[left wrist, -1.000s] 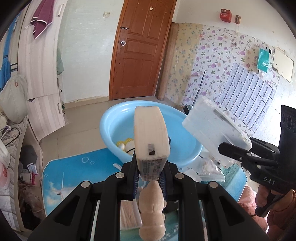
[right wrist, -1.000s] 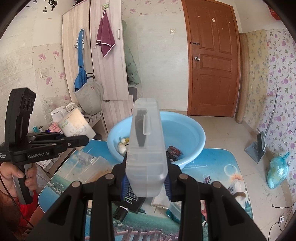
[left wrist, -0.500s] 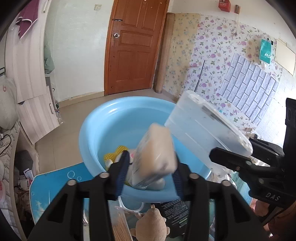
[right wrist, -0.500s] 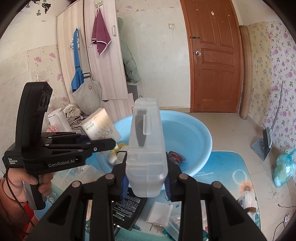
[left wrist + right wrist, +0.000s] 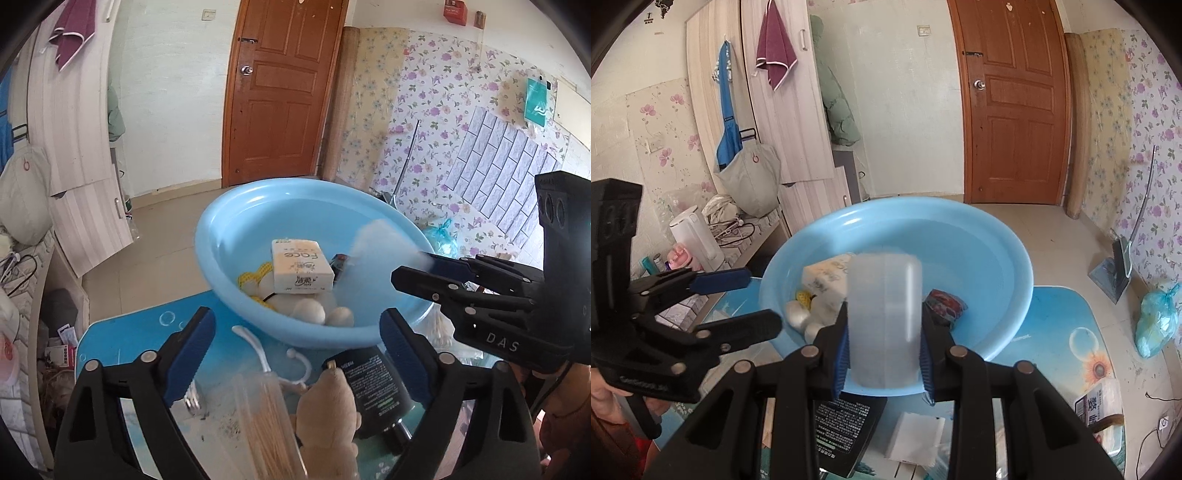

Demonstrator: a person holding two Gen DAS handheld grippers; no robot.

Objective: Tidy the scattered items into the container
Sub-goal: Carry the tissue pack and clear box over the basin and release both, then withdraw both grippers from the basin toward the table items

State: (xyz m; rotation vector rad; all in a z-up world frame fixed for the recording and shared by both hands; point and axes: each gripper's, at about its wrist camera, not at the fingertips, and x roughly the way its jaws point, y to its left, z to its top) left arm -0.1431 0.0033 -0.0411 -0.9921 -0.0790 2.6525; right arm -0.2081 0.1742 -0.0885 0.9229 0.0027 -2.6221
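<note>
Where motion blurs, clear box indistinct

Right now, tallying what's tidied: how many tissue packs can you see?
2. One tissue pack lies inside the blue basin; the other sits near the table's right edge, outside it. Others may be hidden from view.
</note>
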